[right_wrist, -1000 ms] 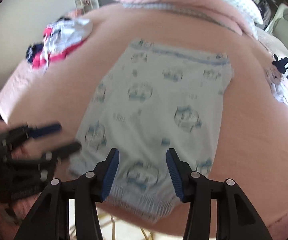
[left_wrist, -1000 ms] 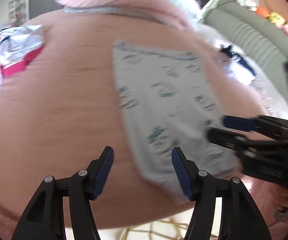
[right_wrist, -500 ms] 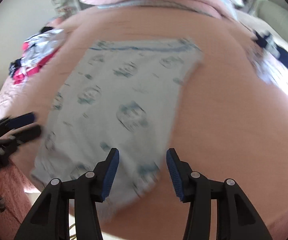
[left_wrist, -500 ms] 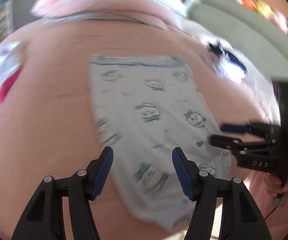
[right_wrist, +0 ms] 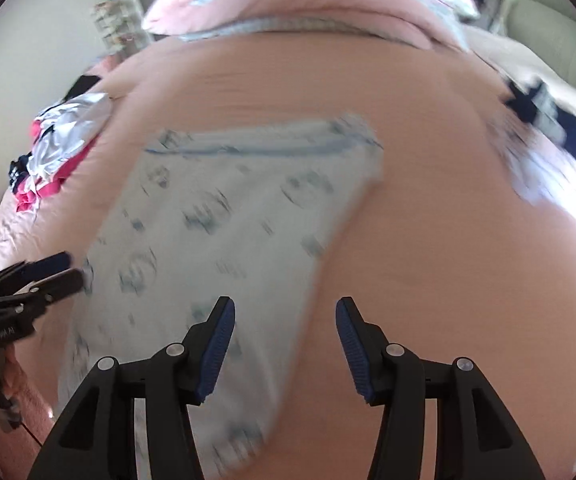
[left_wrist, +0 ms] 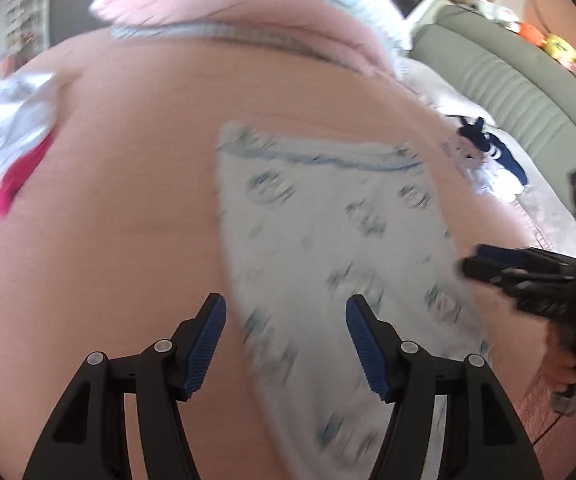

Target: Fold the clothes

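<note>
A pale blue garment (left_wrist: 327, 240) with small dark prints and a blue band at its far edge lies flat on the pink bed (left_wrist: 128, 180). My left gripper (left_wrist: 286, 344) hovers open over its near left edge, nothing between the fingers. My right gripper (right_wrist: 284, 344) stands open over the same garment (right_wrist: 228, 232) at its near right edge. Each gripper shows in the other's view: the right gripper (left_wrist: 483, 260) at the garment's right side, the left gripper (right_wrist: 68, 268) at its left side. Both frames are motion-blurred.
A heap of white, pink and navy clothes (right_wrist: 56, 152) lies at the bed's left side. Navy and white clothes (left_wrist: 491, 160) lie at the right, beside a grey-green ribbed cushion (left_wrist: 507, 80). Pink pillows (left_wrist: 248, 0) sit at the far end.
Both grippers have swung sideways over the garment and stayed open. The garment lies flat in the same place on the bed.
</note>
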